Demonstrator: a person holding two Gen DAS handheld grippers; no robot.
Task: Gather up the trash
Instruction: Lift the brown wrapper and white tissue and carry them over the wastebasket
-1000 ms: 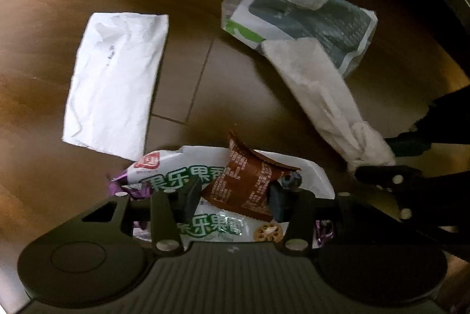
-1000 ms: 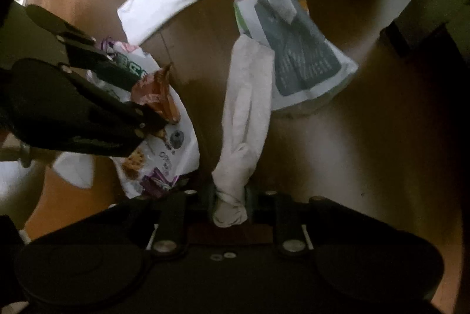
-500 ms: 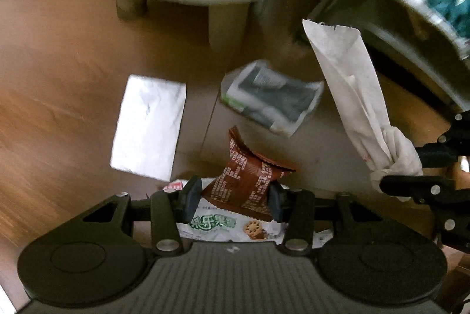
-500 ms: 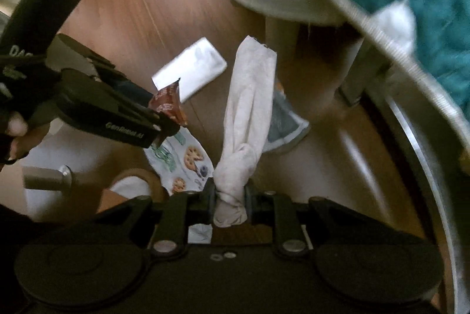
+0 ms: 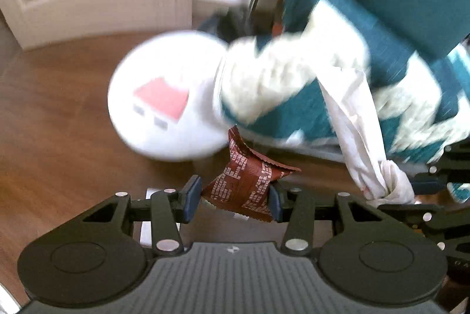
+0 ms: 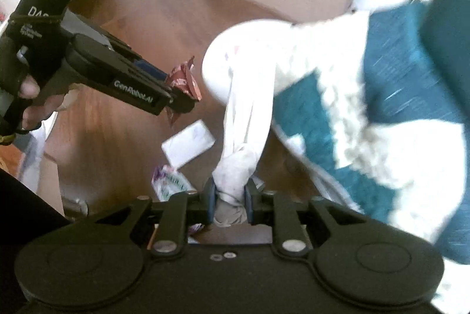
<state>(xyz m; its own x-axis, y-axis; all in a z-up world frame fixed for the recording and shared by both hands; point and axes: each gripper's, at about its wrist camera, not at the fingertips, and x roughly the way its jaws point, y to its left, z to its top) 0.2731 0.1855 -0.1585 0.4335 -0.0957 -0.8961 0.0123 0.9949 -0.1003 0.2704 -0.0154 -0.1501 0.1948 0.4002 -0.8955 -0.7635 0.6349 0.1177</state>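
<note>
Brown snack wrapper [image 5: 246, 184] clamped in left gripper [image 5: 235, 198], knotted white tissue [image 6: 235, 184] pinched in right gripper [image 6: 229, 206], white stool [image 5: 164, 105] and teal blanket [image 6: 396, 73] close ahead, paper sheet [image 6: 188, 145] on wooden floor [image 6: 117, 143].

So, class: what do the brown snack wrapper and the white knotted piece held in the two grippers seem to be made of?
Brown snack wrapper: probably thin plastic or foil film; it has a zigzag-cut edge, printed text and stiff creases. It sits in the left hand-held gripper.
White knotted piece: likely soft tissue paper or thin cloth; matte, limp and twisted into a knot in the right hand-held gripper.
</note>
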